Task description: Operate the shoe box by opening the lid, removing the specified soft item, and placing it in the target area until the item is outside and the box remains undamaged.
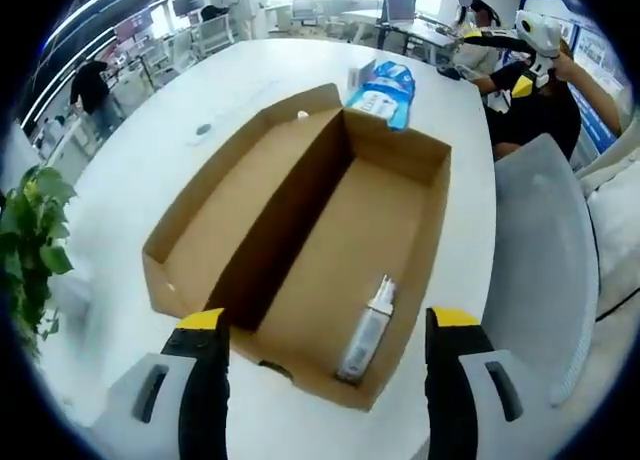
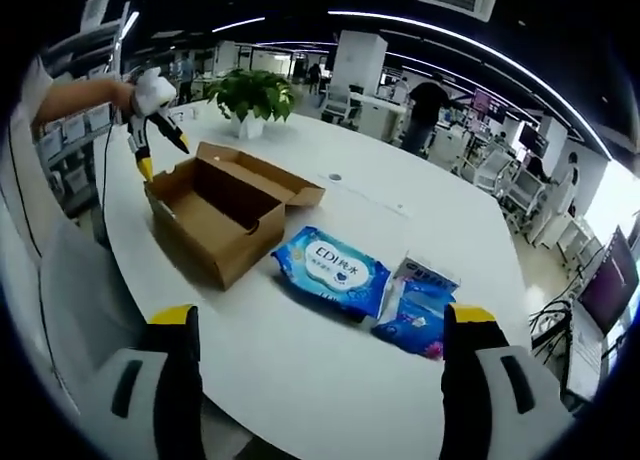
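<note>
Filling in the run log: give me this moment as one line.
box: lid open | inside: spray bottle | blue wipes pack: on table outside box | left gripper: open | right gripper: open

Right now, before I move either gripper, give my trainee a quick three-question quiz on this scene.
1. True or false: the shoe box lid is already open.
2. What lies inside the box? A) a small spray bottle B) a sock C) nothing
3. Fill in: the blue wipes pack lies on the white table, ______ the box.

Key:
1. True. The lid is folded back, in both views.
2. A. It lies on the box floor, near the corner closest to the left gripper.
3. Outside. It sits beside the box, between it and a smaller blue packet, ahead of the right gripper, whose jaws stand apart.
</note>
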The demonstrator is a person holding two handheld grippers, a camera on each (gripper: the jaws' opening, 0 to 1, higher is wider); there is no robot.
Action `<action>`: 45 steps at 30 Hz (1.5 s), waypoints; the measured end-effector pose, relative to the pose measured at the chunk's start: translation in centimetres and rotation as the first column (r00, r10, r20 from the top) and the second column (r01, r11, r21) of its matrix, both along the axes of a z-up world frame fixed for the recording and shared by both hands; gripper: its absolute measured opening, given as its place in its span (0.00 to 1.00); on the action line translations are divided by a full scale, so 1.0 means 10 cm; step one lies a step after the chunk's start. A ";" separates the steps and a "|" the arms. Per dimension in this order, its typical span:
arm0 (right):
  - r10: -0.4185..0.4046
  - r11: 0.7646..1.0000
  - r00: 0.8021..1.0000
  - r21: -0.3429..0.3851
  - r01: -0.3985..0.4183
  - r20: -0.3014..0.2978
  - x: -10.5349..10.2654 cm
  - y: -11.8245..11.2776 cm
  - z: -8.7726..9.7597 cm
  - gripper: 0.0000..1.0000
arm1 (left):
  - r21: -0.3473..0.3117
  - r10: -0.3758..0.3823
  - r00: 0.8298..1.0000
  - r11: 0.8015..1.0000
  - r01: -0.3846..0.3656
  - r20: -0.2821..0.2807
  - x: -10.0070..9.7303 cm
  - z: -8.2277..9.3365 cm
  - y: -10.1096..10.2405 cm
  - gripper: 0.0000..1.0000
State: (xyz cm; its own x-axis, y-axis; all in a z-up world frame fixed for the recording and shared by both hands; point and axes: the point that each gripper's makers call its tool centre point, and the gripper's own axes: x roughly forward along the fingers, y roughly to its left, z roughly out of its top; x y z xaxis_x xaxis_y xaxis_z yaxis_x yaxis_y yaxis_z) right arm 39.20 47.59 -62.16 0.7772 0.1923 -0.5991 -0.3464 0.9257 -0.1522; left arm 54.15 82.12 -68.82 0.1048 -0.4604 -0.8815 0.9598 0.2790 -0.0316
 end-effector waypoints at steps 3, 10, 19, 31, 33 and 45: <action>-0.006 1.000 1.000 0.016 0.006 0.000 -0.03 0.05 -0.01 0.96 | 0.001 -0.015 1.000 1.000 0.015 -0.007 0.02 -0.02 -0.03 0.82; -0.001 1.000 1.000 0.029 0.001 -0.001 -0.08 0.14 -0.02 0.96 | 0.021 -0.063 0.997 0.998 0.063 -0.040 0.02 -0.09 -0.07 0.77; -0.001 0.999 1.000 0.045 0.002 -0.008 -0.10 0.22 -0.05 0.96 | 0.062 -0.134 0.989 0.989 0.138 -0.070 0.03 -0.22 -0.13 0.70; -0.022 0.997 1.000 0.072 0.023 -0.008 -0.09 0.22 -0.07 0.96 | 0.159 -0.269 0.955 0.945 0.287 -0.125 -0.03 -0.50 -0.14 0.68; -0.027 0.997 1.000 0.079 0.027 -0.009 -0.10 0.22 -0.07 0.96 | 0.174 -0.294 0.947 0.933 0.314 -0.130 -0.05 -0.54 -0.14 0.68; -0.058 0.993 0.998 0.097 0.060 -0.020 -0.10 0.18 -0.11 0.94 | 0.226 -0.411 0.894 0.867 0.444 -0.181 -0.09 -0.75 -0.12 0.67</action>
